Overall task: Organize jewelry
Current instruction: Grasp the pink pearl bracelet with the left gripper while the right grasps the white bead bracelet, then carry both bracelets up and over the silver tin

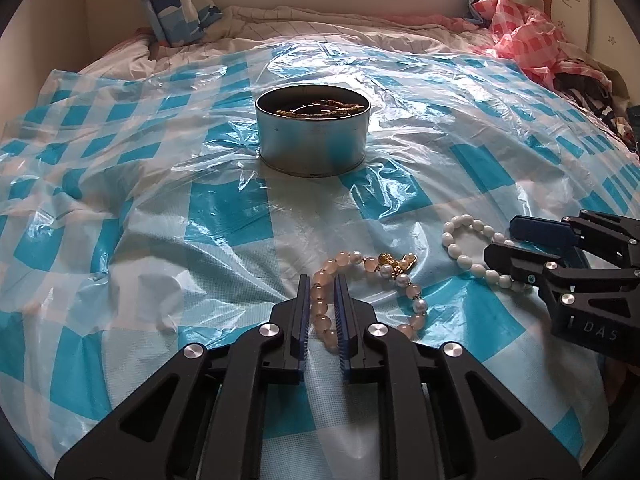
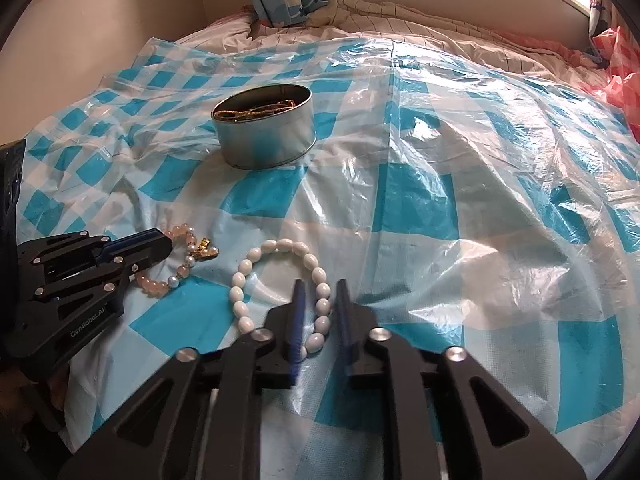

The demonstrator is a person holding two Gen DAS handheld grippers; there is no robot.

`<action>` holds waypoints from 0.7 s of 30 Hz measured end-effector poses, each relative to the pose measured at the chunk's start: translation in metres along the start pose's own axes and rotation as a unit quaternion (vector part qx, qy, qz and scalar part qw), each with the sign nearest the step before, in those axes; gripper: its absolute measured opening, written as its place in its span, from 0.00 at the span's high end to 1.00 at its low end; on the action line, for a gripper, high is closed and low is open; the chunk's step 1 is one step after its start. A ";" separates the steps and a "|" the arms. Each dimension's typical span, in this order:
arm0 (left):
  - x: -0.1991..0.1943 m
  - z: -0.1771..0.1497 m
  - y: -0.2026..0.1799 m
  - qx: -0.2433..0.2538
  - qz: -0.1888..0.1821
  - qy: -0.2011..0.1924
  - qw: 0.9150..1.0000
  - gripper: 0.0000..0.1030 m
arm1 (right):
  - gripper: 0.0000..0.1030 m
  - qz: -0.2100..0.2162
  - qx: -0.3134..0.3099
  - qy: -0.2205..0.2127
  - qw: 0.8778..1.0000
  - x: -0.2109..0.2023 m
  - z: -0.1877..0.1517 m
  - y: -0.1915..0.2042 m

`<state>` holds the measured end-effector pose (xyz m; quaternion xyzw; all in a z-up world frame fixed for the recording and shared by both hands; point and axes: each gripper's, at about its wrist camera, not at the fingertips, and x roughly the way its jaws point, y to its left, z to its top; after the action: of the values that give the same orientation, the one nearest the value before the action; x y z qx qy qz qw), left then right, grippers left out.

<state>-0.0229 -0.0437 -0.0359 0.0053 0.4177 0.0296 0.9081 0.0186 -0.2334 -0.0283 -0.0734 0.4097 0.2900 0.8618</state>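
At the far left, only blue-and-white checked plastic sheet [image 1: 120, 208] is seen, spread crinkled over a bed. Toward the middle a round metal tin [image 1: 312, 132] stands open on the sheet, with gold-coloured chains [image 1: 320, 106] already lying inside.

In front of the tin, the left gripper [image 1: 322, 292] is lowered over the pink bead bracelet [image 1: 372, 280], which lies flat on the sheet. One side of the loop passes between the narrowly parted jaws; whether the pads press on the beads or only stand close beside them cannot be told for certain, though a slight gap appears to remain.

Just beside it to the right, the white bead bracelet [image 2: 288, 280] is laid flat on the sheet as well, and the right gripper [image 2: 320, 300] is placed over its right-hand side. Its jaws stand apart, with a run of beads between them and no pad pressing.

Both bracelets are judged to be light and limp: beads strung on a cord, so each loop will sag and swing once lifted. The beads are round, smooth and probably slippery, so a pinch across one strand, squarely on a single bead or between two, is judged safest. The pink bracelet's gold charm [image 1: 394, 262] is better left alone. The thin sheet could be caught together with the beads if the pads are closed too low.
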 end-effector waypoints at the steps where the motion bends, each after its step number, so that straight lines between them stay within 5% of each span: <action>1: 0.000 0.000 -0.001 0.001 -0.001 0.000 1.000 0.84 | 0.58 -0.003 -0.005 -0.001 1.000 0.000 0.000 0.001; 5: 0.000 0.000 -0.002 0.005 0.002 -0.001 1.000 0.75 | 0.58 -0.007 -0.013 0.007 1.000 0.003 -0.001 0.004; 7: 0.000 0.000 -0.004 0.006 -0.002 0.001 1.000 0.93 | 0.62 -0.003 -0.016 0.011 1.000 0.004 -0.001 0.005; 8: 0.000 0.000 -0.004 0.007 -0.004 0.000 1.000 0.93 | 0.84 0.005 -0.019 0.015 1.000 0.005 -0.002 0.006; 9: -0.001 0.000 -0.005 0.008 -0.004 -0.001 1.000 0.93 | 0.92 0.010 -0.021 0.016 1.000 0.005 -0.002 0.007; 21: -0.014 0.003 0.009 -0.039 -0.020 -0.031 0.999 0.93 | 0.92 0.128 0.064 -0.045 0.989 -0.020 0.008 -0.012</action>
<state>-0.0304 -0.0355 -0.0234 -0.0371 0.3883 0.0276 0.9204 0.0203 -0.2494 -0.0095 0.0478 0.3941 0.3741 0.8381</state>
